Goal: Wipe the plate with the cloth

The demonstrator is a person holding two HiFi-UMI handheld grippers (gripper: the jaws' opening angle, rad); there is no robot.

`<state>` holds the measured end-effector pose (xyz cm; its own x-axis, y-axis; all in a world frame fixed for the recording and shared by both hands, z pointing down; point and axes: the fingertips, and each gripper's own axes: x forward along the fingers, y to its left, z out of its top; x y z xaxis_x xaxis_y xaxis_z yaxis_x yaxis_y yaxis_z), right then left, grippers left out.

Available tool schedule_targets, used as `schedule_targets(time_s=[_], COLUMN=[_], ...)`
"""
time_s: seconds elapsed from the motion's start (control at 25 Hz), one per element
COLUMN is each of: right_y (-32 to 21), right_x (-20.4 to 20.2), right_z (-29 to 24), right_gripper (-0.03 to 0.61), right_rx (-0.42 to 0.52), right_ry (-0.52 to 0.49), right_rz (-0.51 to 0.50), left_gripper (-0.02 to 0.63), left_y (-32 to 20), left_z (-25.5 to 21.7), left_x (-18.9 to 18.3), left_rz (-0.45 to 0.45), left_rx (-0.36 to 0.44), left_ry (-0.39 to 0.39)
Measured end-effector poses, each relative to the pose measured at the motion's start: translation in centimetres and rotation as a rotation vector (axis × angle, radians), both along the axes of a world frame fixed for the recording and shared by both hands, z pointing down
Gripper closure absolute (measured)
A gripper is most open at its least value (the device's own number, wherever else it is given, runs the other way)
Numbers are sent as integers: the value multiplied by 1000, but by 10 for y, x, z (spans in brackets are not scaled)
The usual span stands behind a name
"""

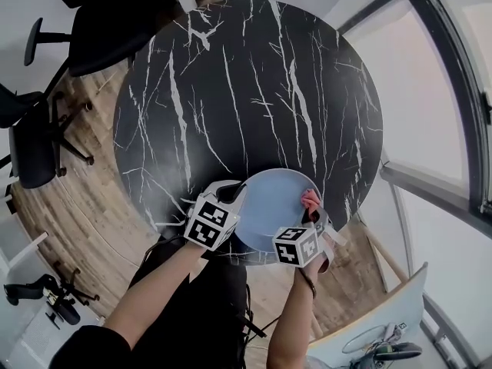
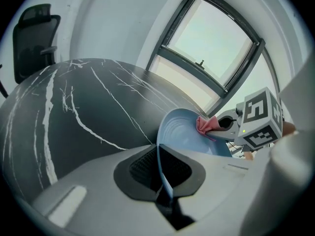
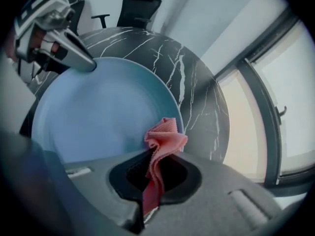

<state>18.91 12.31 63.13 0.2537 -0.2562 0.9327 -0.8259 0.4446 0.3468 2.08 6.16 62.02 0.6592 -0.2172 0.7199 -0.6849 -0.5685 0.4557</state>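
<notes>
While the left gripper is clamped on the left rim of the light-blue plate, holding it tilted at the near edge of the black marble tabletop, the right gripper is closed on a bunched pink cloth. The cloth lies against the plate's inner face by its right rim. Black office chairs stand left of the tabletop.

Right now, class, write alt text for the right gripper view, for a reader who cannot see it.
The right gripper pinches a pink cloth at the rim of a light blue plate. The left gripper clamps its far rim over a black marbled table.
</notes>
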Motion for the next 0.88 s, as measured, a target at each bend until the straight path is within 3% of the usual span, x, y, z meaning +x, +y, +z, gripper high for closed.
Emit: schedule_targets(time_s=[0.48, 0.88], right_y=[60, 108], right_x=[-16, -61], right_z=[4, 6], right_gripper=[569, 569], right_rx=[-190, -351], right_ry=[-17, -186], right_rz=[-258, -306], left_gripper=[601, 597], left_y=[3, 3], left_z=[0, 0], left_x=[-1, -1], left_rz=[-45, -57], left_rx=[-35, -52], left_ry=[6, 13])
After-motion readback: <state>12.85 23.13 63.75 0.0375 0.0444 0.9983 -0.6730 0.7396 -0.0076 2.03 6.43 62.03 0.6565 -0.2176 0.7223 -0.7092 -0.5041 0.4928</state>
